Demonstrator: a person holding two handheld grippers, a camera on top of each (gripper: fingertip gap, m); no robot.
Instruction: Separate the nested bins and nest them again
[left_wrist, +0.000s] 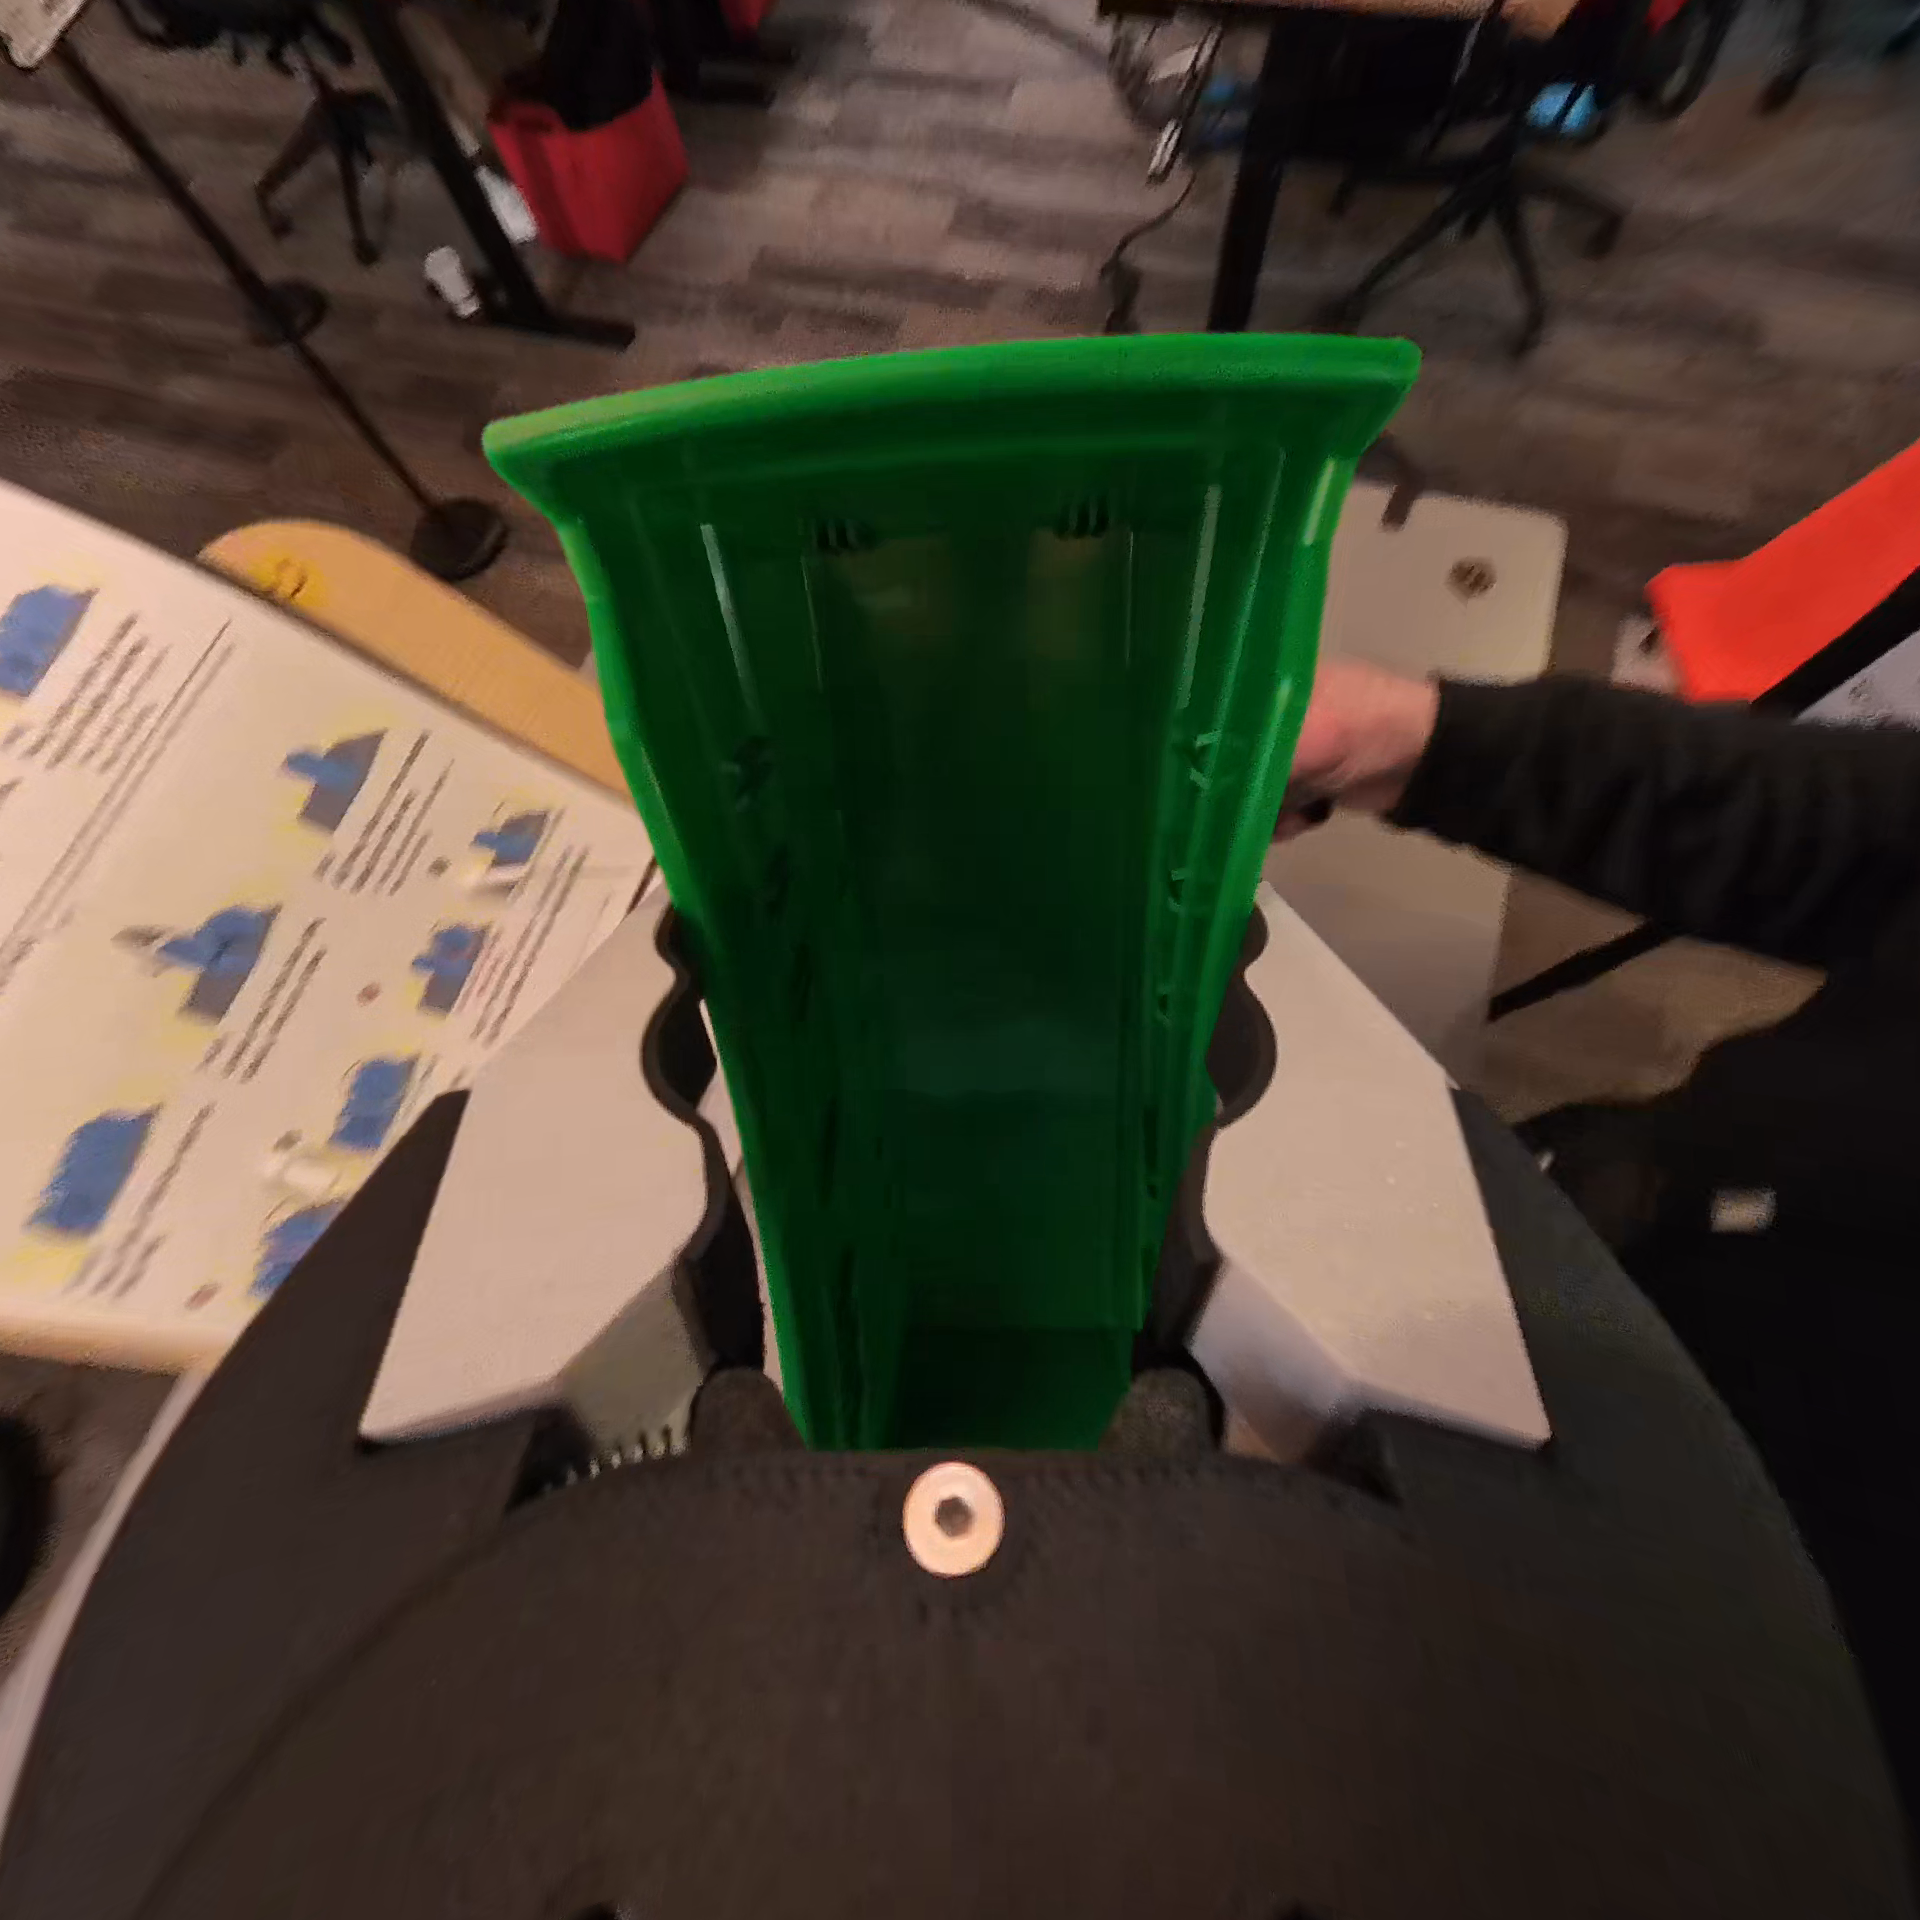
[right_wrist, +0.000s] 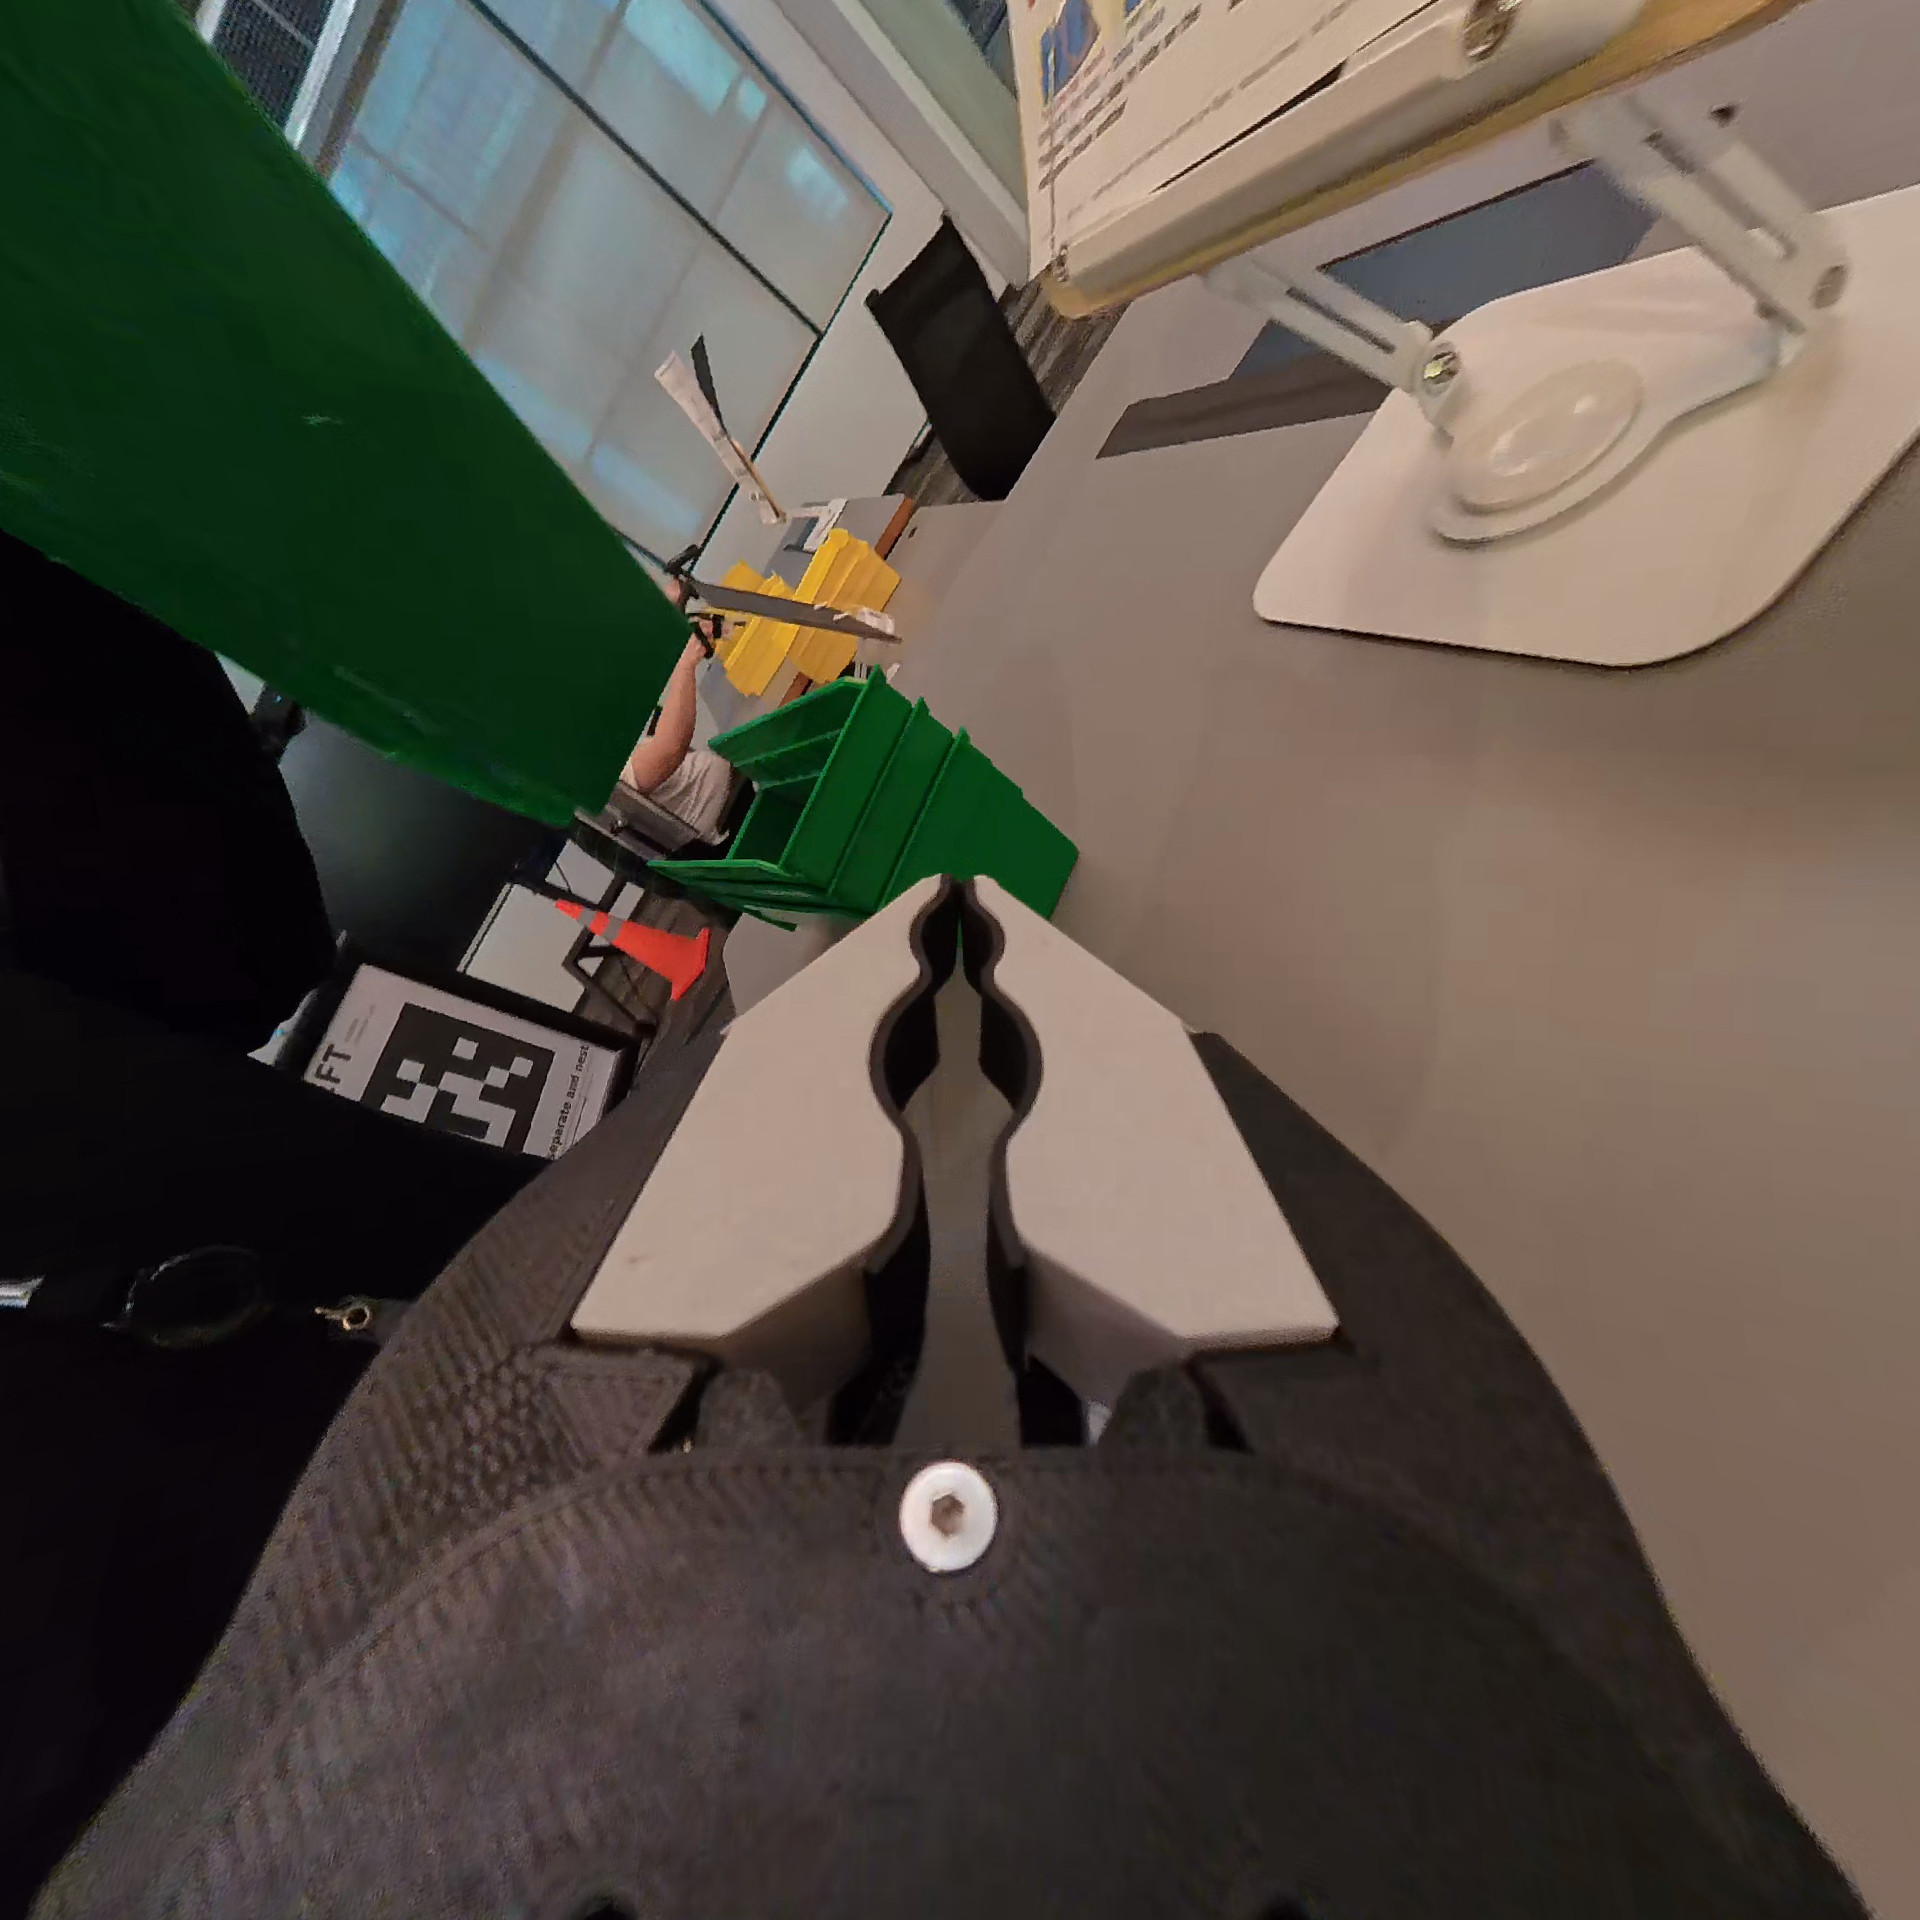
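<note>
A green bin (left_wrist: 966, 727) sits lengthwise between the fingers of my left gripper (left_wrist: 966, 925), which is shut on its two side walls and holds it up above the floor. The same bin shows as a big green face (right_wrist: 260, 416) at the upper left of the right wrist view. A stack of nested green bins (right_wrist: 883, 800) rests on the grey table (right_wrist: 1455, 987). My right gripper (right_wrist: 958, 896) is shut at the stack's near edge, with a thin green sliver between its tips.
A board with a printed sheet (left_wrist: 260, 883) stands at the left on a white stand base (right_wrist: 1558, 468). A person's hand and black sleeve (left_wrist: 1371, 748) are behind the held bin. Yellow bins (right_wrist: 800, 613) and an orange cone (right_wrist: 655, 945) lie farther off.
</note>
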